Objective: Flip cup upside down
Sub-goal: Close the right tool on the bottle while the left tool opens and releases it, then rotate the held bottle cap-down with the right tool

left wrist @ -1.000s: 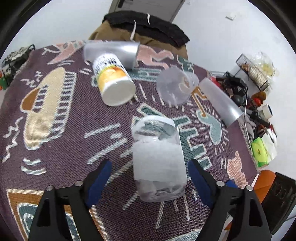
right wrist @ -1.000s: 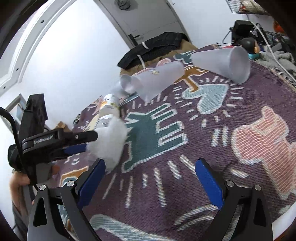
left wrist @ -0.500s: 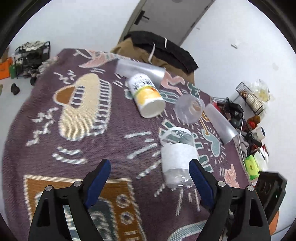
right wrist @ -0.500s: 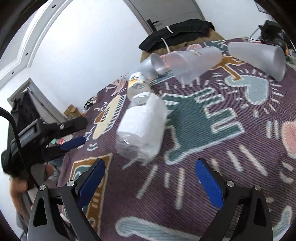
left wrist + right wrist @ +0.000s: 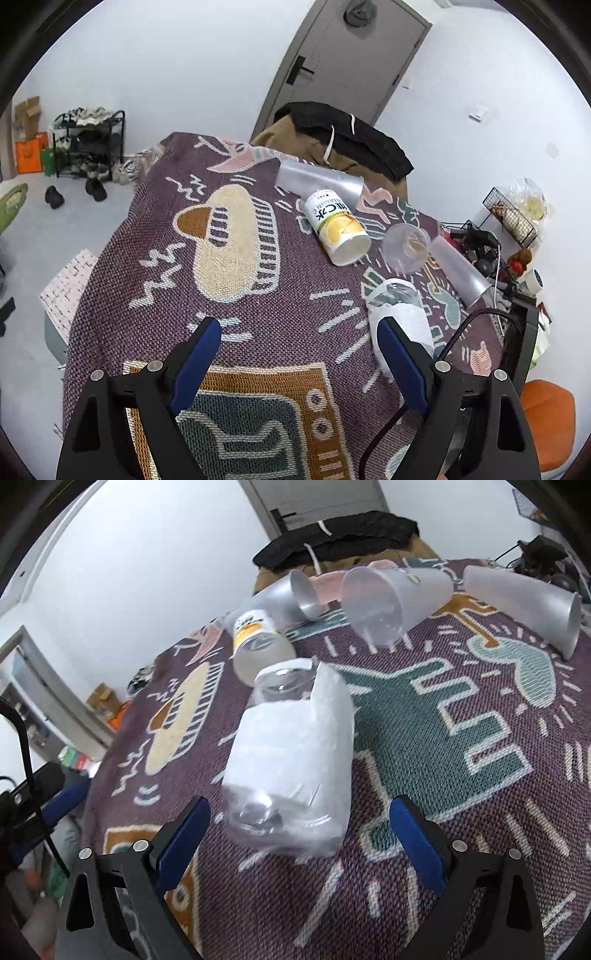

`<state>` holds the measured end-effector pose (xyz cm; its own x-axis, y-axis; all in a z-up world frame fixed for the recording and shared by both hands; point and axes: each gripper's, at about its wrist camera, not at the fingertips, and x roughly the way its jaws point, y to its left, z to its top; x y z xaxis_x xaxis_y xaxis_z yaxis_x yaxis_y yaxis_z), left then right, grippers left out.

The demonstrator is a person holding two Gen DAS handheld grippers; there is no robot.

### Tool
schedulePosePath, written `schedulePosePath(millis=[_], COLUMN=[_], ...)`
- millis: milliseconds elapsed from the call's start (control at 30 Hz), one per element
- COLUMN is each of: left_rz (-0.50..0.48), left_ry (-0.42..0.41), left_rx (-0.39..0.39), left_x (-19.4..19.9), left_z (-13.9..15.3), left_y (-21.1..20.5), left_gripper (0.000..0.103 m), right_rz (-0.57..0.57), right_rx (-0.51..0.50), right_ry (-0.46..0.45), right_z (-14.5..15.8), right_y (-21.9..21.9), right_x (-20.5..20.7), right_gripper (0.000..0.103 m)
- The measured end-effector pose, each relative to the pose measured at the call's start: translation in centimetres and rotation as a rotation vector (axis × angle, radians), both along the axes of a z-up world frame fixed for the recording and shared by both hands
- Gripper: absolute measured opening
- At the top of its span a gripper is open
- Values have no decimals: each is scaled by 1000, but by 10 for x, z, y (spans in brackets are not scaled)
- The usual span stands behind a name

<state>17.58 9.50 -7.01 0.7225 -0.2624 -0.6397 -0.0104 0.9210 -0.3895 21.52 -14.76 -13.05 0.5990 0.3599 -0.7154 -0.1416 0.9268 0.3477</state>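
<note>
Both grippers are released, jaws spread wide and holding nothing. Between the right gripper's (image 5: pixel 297 840) blue fingers (image 5: pixel 415 843), just ahead of them, stands the cup (image 5: pixel 291 764), a clear one with a white wrap around its middle; it leans slightly and touches neither finger. Seen from the left gripper (image 5: pixel 299 354), the same cup (image 5: pixel 399 314) sits beyond its right finger (image 5: pixel 400 363), partly hidden behind it, and outside the gap. Farther ahead of both grippers, on the patterned cloth (image 5: pixel 236 236) covering the tabletop, lie a can (image 5: pixel 338 227) with an orange label and three frosted cups on their sides (image 5: pixel 319 181) (image 5: pixel 406 247) (image 5: pixel 460 271). The left gripper's (image 5: pixel 55 797) blue finger shows at the right camera's left edge, well apart from the cup.
</note>
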Motion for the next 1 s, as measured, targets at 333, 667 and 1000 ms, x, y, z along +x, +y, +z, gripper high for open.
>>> schedulePosePath(millis=[333,667,1000], left_rz=[64,8,17], left_ry=[-12,-41,-68], left_rx=[9,27,4], left_x=[3,-5,-16], left_z=[0,11,15], left_y=[6,-22,-15], left_gripper=[87,87,87], right_rz=[49,88,185], right_rx=[-16,54,-34], right_ry=[-58,-91,-81], right_z=[9,42,68], right_y=[-16,-59,-60], right_x=[-15,-31,-35], right_gripper=[66,66,66])
